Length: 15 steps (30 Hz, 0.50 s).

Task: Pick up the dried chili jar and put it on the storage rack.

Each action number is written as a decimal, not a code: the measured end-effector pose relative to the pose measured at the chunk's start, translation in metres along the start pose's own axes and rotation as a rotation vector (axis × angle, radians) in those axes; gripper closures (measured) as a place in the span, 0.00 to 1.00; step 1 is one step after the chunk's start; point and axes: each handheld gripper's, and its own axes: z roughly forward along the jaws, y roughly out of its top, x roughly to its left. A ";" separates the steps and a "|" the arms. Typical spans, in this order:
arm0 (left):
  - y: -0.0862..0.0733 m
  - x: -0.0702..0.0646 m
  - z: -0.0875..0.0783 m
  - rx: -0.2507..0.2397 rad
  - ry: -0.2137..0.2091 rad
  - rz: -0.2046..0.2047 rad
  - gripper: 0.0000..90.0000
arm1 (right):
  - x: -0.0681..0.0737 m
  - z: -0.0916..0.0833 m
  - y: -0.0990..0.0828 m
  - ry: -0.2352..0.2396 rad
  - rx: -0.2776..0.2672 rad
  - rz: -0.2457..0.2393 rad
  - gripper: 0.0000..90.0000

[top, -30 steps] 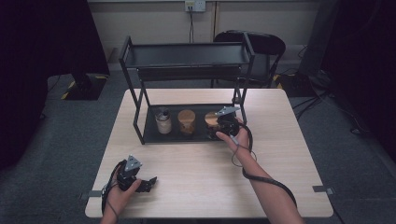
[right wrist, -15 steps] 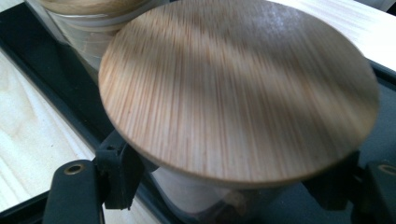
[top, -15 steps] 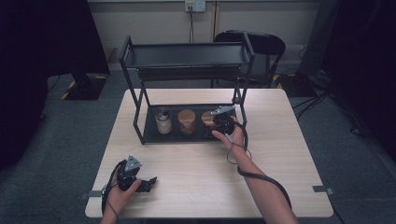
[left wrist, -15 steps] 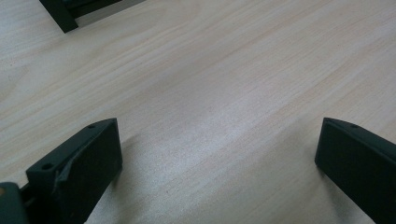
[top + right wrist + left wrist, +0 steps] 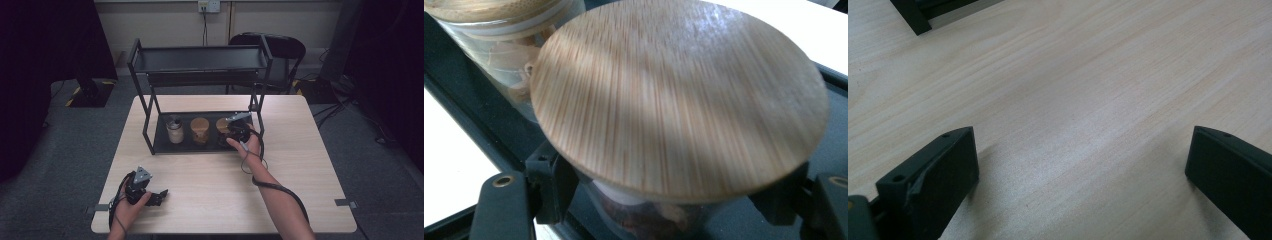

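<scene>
Your right gripper (image 5: 674,200) clamped the rightmost jar (image 5: 679,100), upright on the rack's bottom tray (image 5: 160,145); its bamboo lid hid the contents. Your left gripper (image 5: 1078,165) rested wide open on the table (image 5: 1073,75).

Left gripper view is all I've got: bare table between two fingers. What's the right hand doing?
Observer: The right gripper is at the rack's bottom shelf, shut on the rightmost jar, below its bamboo lid.
Operator: Other jars there?
Observer: Two more on that shelf: a bamboo-lidded jar in the middle and a metal-lidded jar at the left.
Operator: Anything on the top shelf?
Observer: The high view shows nothing on the top shelf.
Operator: And my gripper?
Observer: The left gripper sits low at the table's near left corner, fingers wide apart, nothing between them.
</scene>
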 end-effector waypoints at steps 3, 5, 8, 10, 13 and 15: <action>0.000 0.000 0.000 0.000 0.000 0.000 0.00 | 0.000 0.001 -0.001 -0.010 -0.005 0.007 0.28; 0.000 0.000 0.000 0.002 0.000 0.004 0.00 | -0.001 0.002 -0.001 -0.014 -0.007 0.007 0.28; 0.000 0.000 0.000 0.002 0.000 0.004 0.00 | -0.001 0.003 -0.001 -0.019 -0.009 0.011 0.28; 0.000 0.000 0.000 0.002 0.000 0.004 0.00 | 0.000 0.003 -0.001 -0.021 -0.012 0.013 0.28; 0.000 0.000 0.000 0.002 0.000 0.004 0.00 | 0.000 0.004 -0.001 -0.026 -0.015 0.015 0.28; 0.000 0.000 0.000 0.002 0.000 0.004 0.00 | 0.000 0.005 -0.001 -0.028 -0.016 0.016 0.28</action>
